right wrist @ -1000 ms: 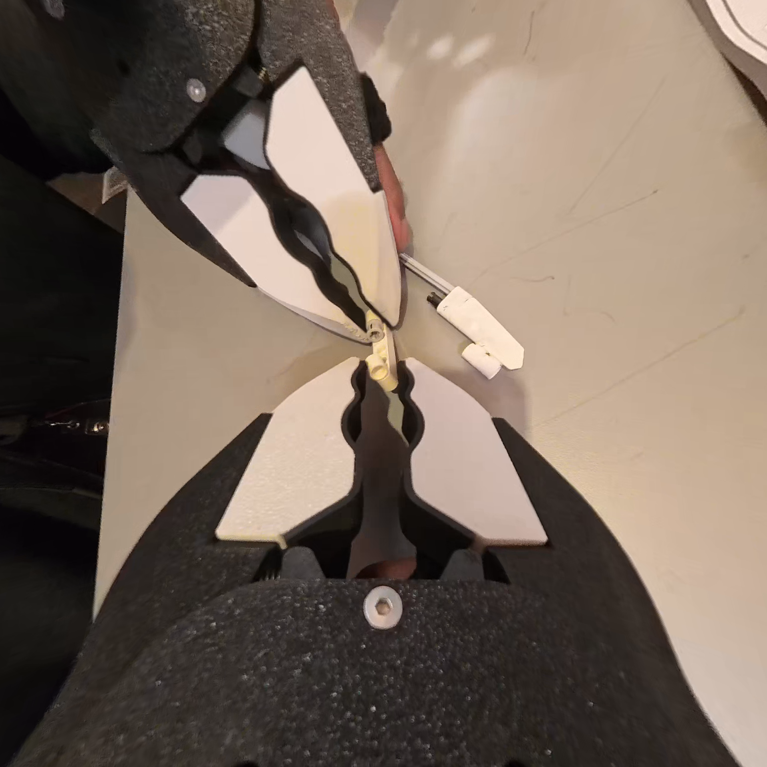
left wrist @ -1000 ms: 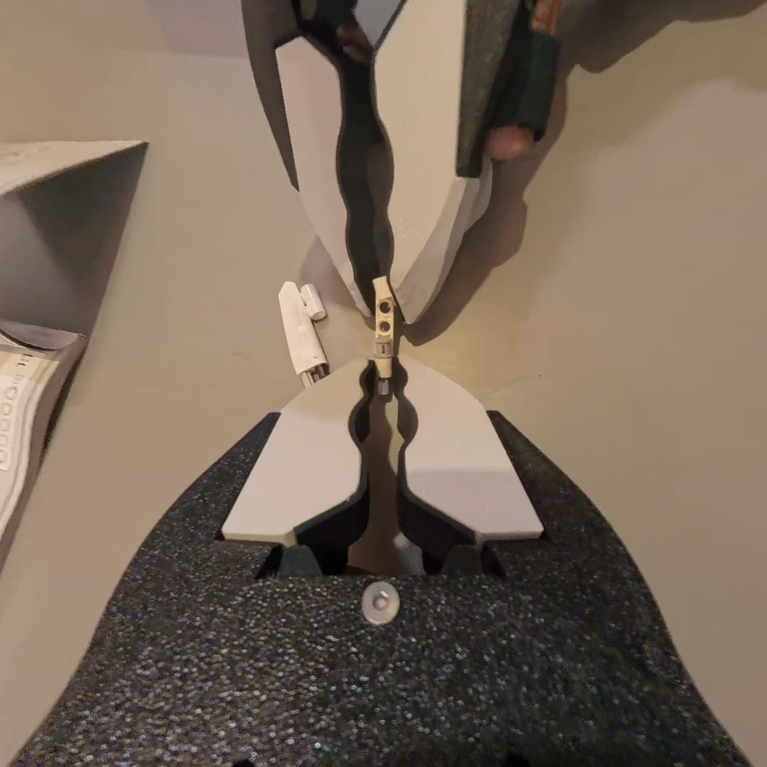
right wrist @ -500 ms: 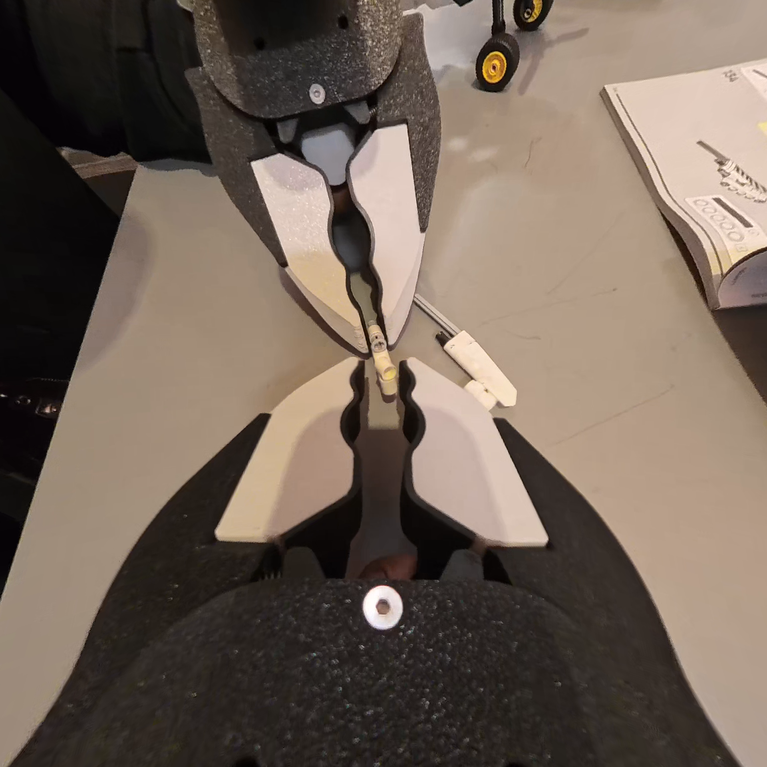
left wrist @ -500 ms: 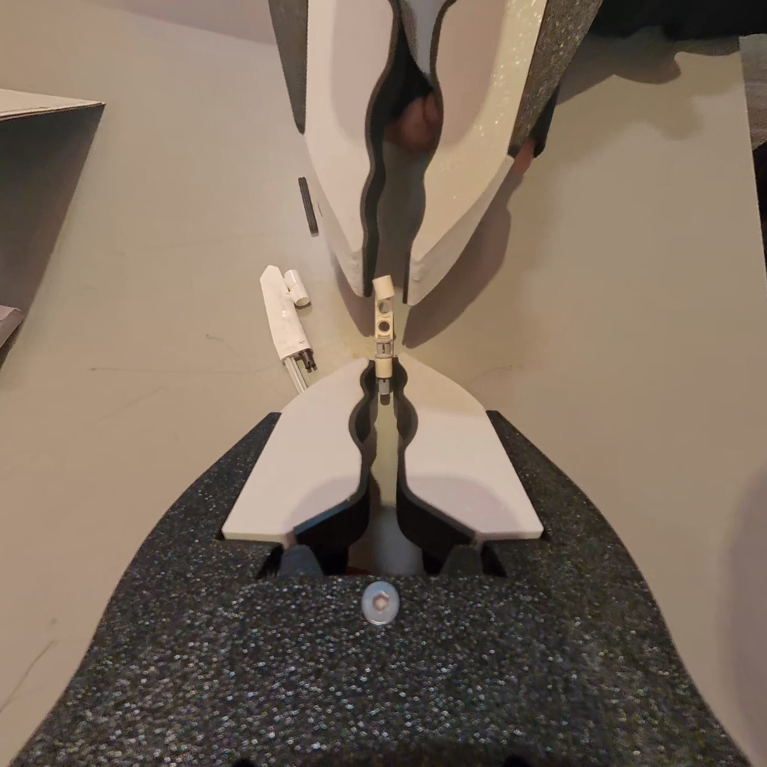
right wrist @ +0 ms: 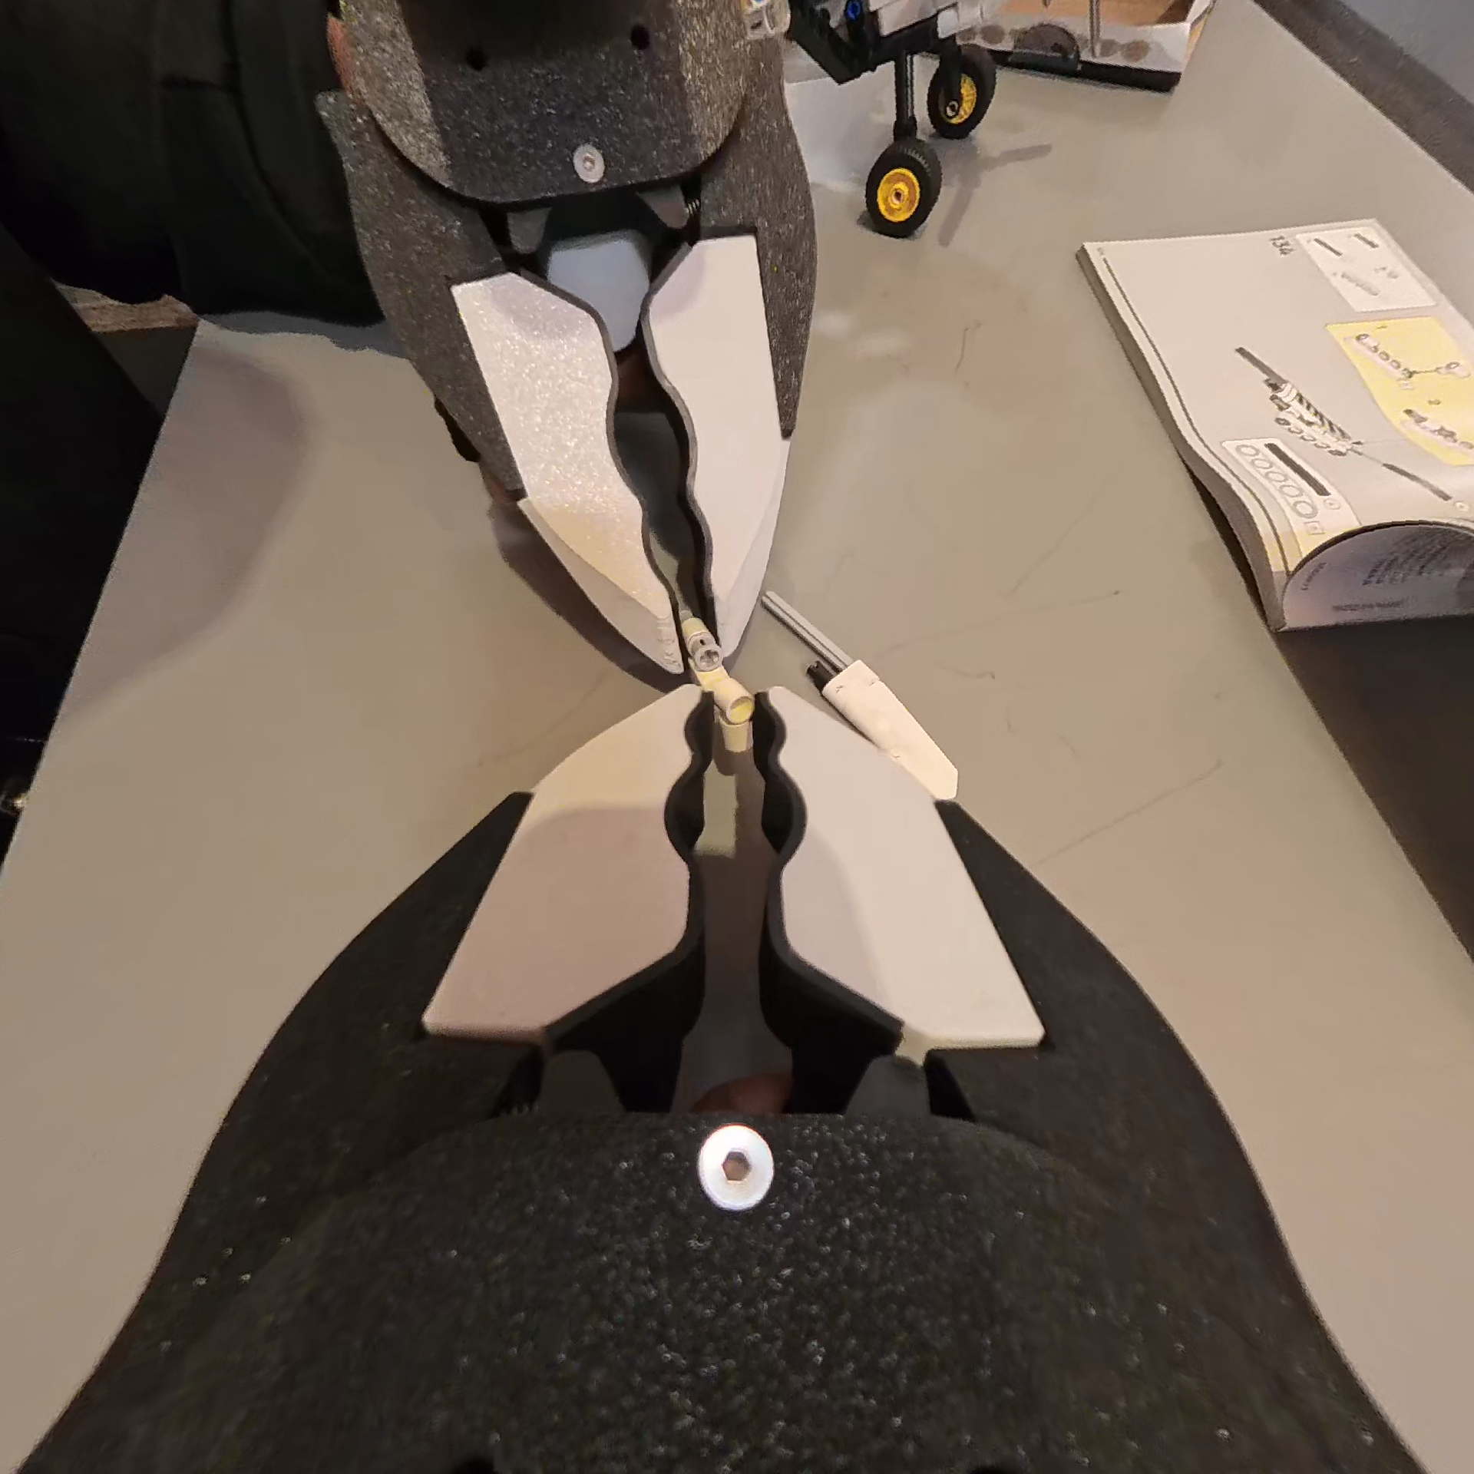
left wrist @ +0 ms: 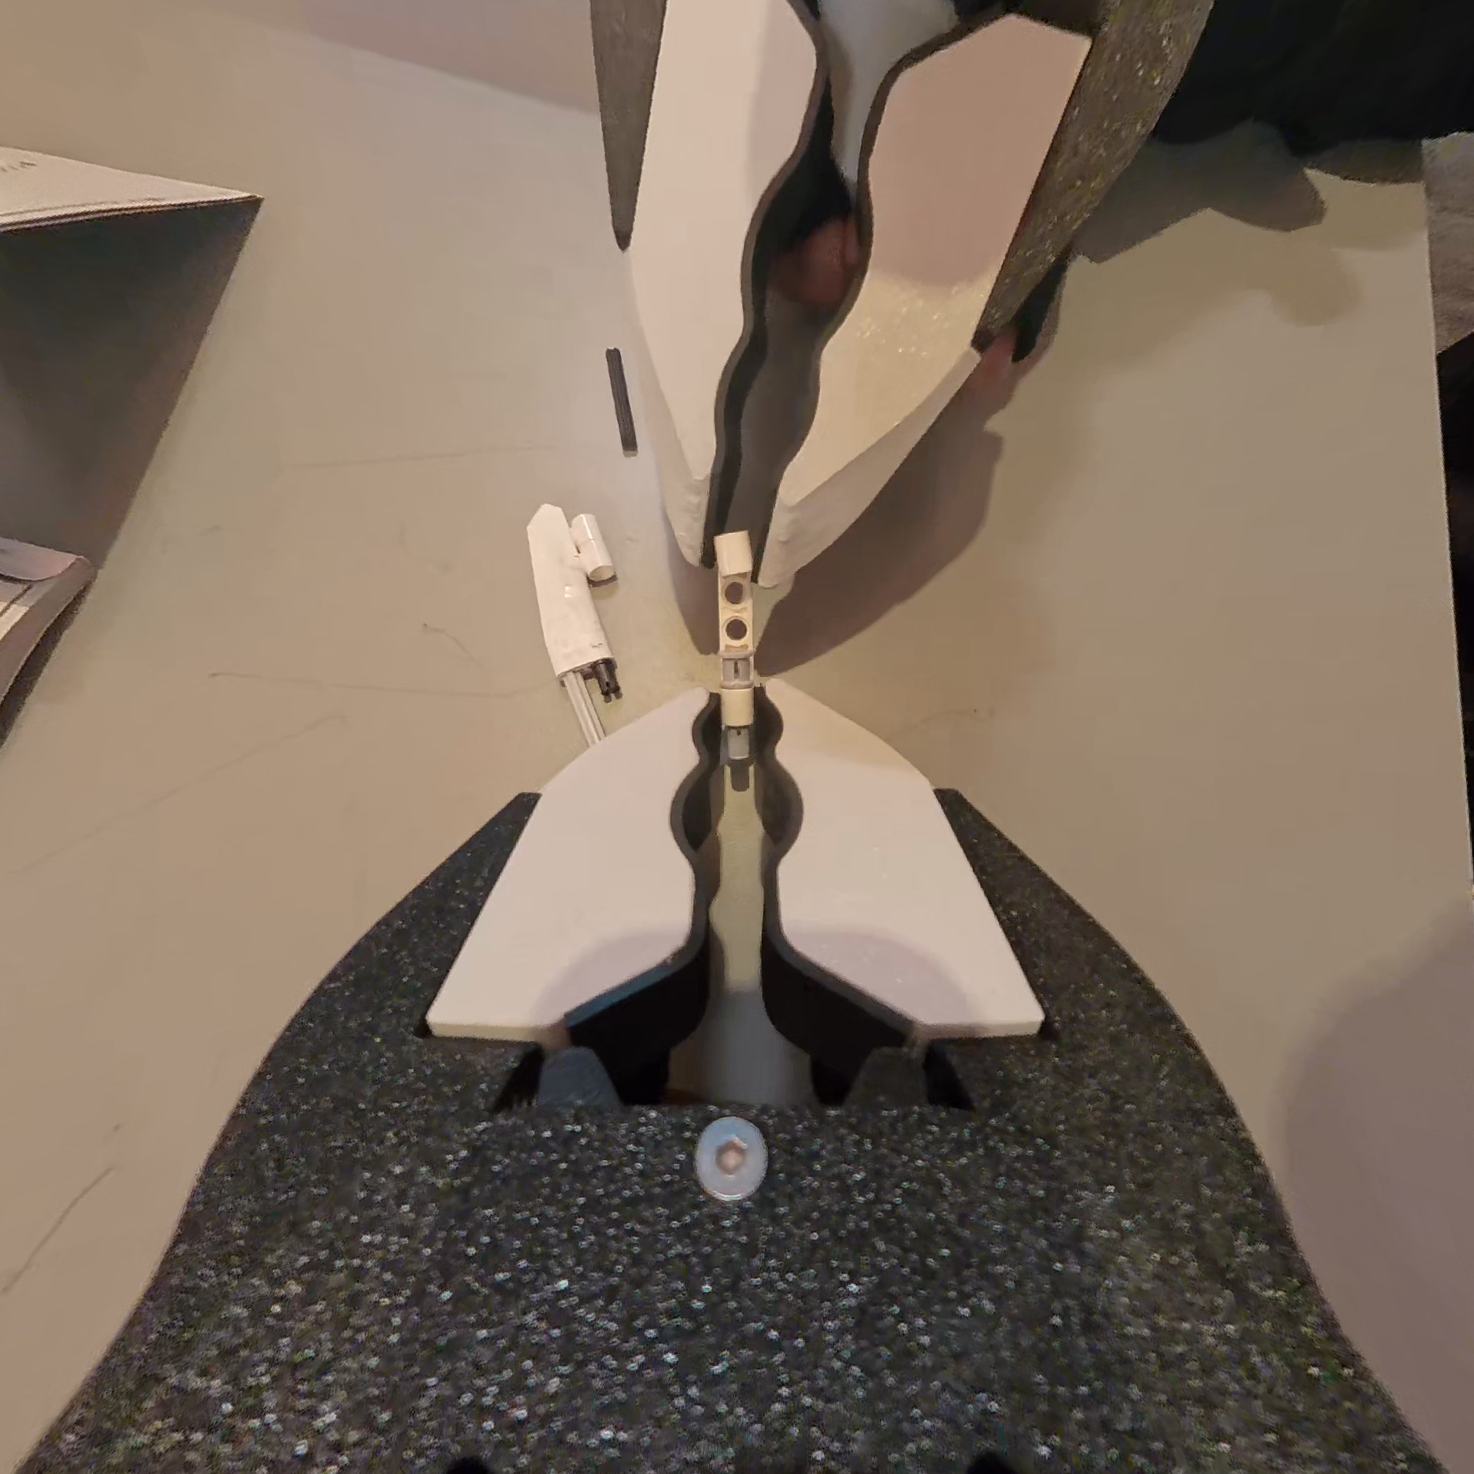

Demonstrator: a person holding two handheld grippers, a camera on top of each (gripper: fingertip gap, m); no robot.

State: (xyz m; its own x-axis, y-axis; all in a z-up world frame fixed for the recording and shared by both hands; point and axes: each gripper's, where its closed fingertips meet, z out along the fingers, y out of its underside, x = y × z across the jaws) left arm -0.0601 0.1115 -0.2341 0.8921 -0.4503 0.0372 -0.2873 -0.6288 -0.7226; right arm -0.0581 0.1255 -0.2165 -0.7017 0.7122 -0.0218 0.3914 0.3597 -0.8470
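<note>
The left gripper [left wrist: 735, 710] is clenched on the lower end of a small cream plastic building-toy connector assembly [left wrist: 735, 630], a perforated beam joined through a grey pin to a short sleeve. The right gripper [right wrist: 732, 718] is clamped on the opposite end of the same assembly, which is suspended between the two tips above the grey table [right wrist: 997, 494].

Handling: the assembly appears very light, rigid and smooth. The hold is at the extreme fingertips only, so it is likely to slip or pivot. The press-fit joint can separate under side load; keep any push along the axis.

Pose: the grippers meet tip to tip, the left one angled down. A white panel piece on a grey axle [left wrist: 570, 606] lies just beside, near an open instruction booklet [right wrist: 1308, 415] and a wheeled model [right wrist: 917, 120].
</note>
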